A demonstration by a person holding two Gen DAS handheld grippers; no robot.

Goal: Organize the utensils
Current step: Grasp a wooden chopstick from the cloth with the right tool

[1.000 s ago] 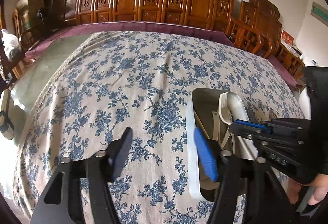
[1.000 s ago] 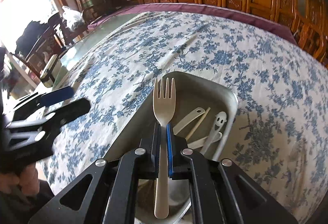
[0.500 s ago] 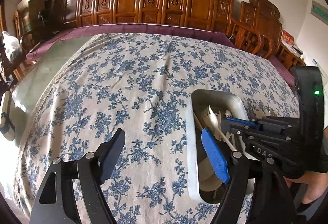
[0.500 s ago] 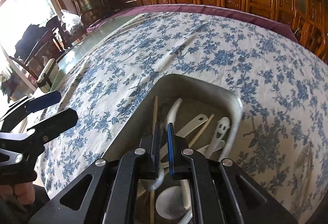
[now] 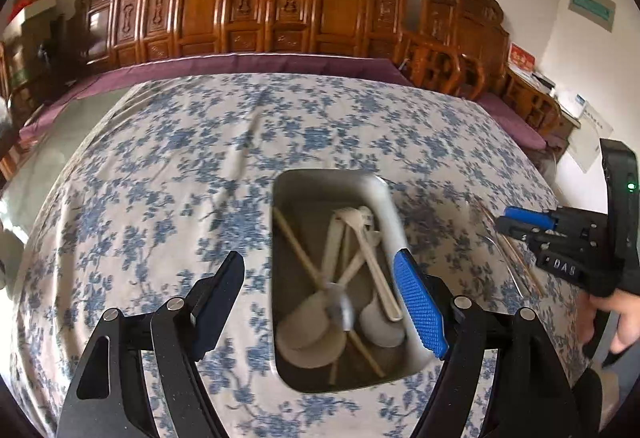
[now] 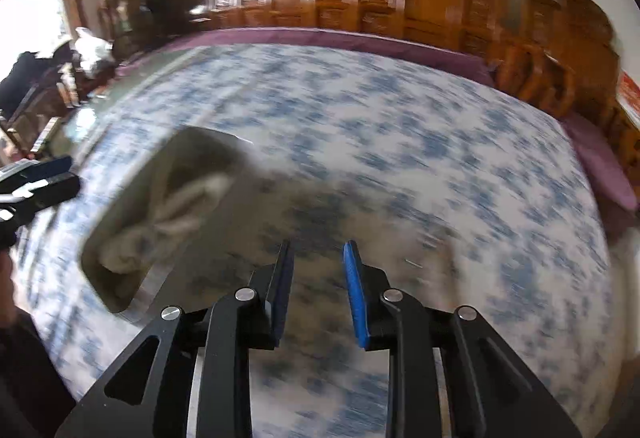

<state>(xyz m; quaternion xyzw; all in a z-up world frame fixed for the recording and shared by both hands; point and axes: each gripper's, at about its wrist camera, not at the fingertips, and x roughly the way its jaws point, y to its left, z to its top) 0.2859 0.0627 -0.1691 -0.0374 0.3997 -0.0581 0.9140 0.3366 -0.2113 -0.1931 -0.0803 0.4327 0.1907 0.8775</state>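
Observation:
A grey rectangular tray (image 5: 320,189) sits on the blue-flowered tablecloth and holds several white spoons (image 5: 308,330), a pale fork (image 5: 352,217) and wooden chopsticks (image 5: 296,246). My left gripper (image 5: 320,298) hangs over the tray's near left part, open wide and empty, with its blue pad (image 5: 418,302) above the right wall. To the right of the tray my right gripper (image 5: 524,226) hovers over thin wooden sticks (image 5: 516,258). In the blurred right wrist view the right gripper (image 6: 316,278) is opening with nothing between its jaws, and the tray (image 6: 160,205) lies to its left.
Carved wooden chairs (image 5: 280,9) line the table's far side behind a purple cloth edge (image 5: 240,61). A person's hand (image 5: 624,322) holds the right gripper at the table's right edge. Bare flowered cloth (image 5: 160,157) stretches left and beyond the tray.
The right gripper let the fork go into the tray, swung away to the tray's right and parted its jaws. The left gripper opened wider and shifted over the tray.

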